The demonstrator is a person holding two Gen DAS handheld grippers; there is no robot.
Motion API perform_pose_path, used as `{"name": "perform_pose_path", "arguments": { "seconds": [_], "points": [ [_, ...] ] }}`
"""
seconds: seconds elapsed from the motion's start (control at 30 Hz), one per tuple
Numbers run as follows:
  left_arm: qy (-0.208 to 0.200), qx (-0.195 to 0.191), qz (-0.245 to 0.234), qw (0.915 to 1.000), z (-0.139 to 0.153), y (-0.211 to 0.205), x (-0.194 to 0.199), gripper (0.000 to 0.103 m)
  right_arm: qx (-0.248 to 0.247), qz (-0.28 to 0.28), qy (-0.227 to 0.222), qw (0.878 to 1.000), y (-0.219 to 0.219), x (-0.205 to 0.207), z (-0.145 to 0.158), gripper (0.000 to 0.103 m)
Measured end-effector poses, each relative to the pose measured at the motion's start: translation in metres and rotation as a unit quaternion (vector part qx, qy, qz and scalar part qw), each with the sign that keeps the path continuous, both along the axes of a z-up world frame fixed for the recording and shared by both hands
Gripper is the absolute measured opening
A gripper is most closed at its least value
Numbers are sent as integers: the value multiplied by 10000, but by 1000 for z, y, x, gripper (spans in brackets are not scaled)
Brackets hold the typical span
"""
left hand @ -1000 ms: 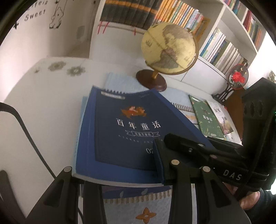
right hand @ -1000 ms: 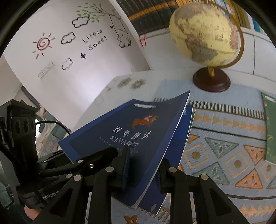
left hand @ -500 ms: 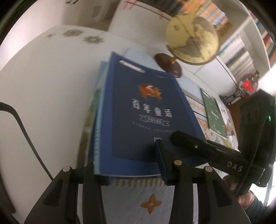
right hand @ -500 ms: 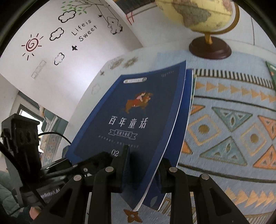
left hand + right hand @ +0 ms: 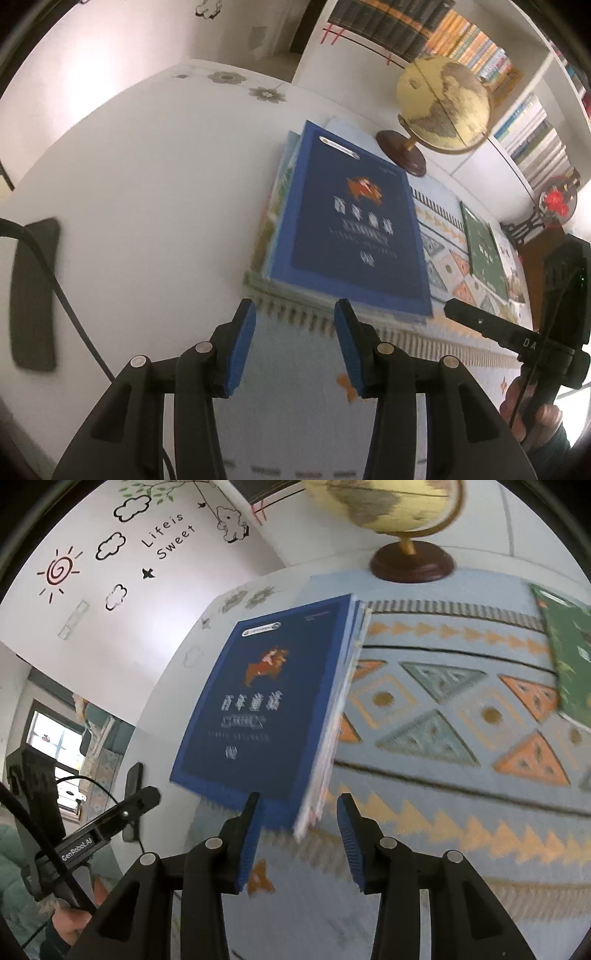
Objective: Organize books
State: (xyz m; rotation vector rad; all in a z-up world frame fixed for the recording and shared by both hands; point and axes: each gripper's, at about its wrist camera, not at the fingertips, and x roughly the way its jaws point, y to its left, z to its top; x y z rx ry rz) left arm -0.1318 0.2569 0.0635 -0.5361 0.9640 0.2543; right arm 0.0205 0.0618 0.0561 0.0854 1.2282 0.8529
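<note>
A: Nearest first: what are the two tools doing?

B: The left gripper [image 5: 294,343] has its jaws spread wide with nothing between them, above the fringed edge of the patterned mat [image 5: 303,417]. The right gripper [image 5: 298,834] is parted about as far and also holds nothing, though the near corner of the stack sits just ahead of its jaws.

A: And the books?

B: Just beyond both pairs of jaws, the blue book [image 5: 351,229] lies flat on top of a small stack [image 5: 328,753], with paler page edges and covers showing beneath it. The stack sits on the mat's left side, partly over its edge onto the white table [image 5: 147,192].

A: So what does the step call for?

B: Likely squaring the pile or fetching the next title. The lower books look slightly offset, so a gentle nudge with a jaw's flat against the stack's side should align them without lifting the top cover.

A: Farther out?

B: Well ahead and right of the left jaws lies a green book [image 5: 482,251], flat on the mat, probably next. Beyond the stack stands a globe [image 5: 443,103], which a reach should avoid, and behind it the bookshelf [image 5: 532,140].
</note>
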Motion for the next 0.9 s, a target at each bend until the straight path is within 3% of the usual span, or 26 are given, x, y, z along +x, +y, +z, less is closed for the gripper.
{"name": "perform_pose_path", "arguments": {
  "seconds": [0.17, 0.47, 0.77, 0.9],
  "points": [
    [-15, 54, -88, 9999, 13, -49, -13, 42, -132, 79, 11, 9999, -48, -20, 2, 47],
    [-269, 114, -540, 9981, 40, -171, -24, 42, -128, -154, 11, 9998, -167, -58, 13, 47],
    [-244, -49, -1212, 9923, 36, -285, -29, 43, -225, -540, -144, 9982, -270, -78, 28, 49],
    [-211, 73, -1593, 9870, 39, -317, -27, 43, -190, -804, 16, 9966, -304, -82, 24, 49]
  ]
}}
